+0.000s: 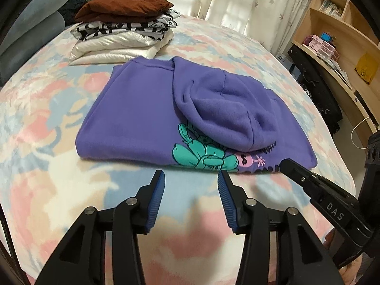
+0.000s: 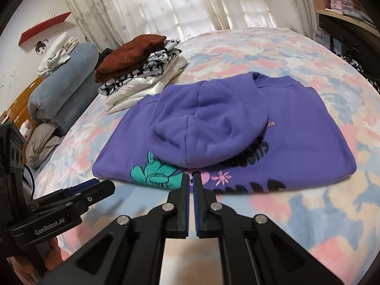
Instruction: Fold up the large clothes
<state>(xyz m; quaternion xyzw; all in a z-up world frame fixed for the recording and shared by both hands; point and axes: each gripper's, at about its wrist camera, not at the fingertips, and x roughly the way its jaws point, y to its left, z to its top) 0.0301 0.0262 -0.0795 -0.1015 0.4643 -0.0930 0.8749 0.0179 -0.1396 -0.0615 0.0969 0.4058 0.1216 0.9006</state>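
Observation:
A purple hoodie lies folded into a rectangle on the bed, its hood laid on top over a teal and pink print. My left gripper stands open just in front of the hoodie's near edge, nothing between its blue pads. My right gripper is shut and empty, its tips at the near edge of the hoodie; it also shows at the right of the left wrist view. The left gripper appears at the lower left of the right wrist view.
A stack of folded clothes, brown on top, sits at the far left of the bed. Rolled grey bedding lies beyond it. Wooden shelves and dark bags stand at the right. Curtains hang behind.

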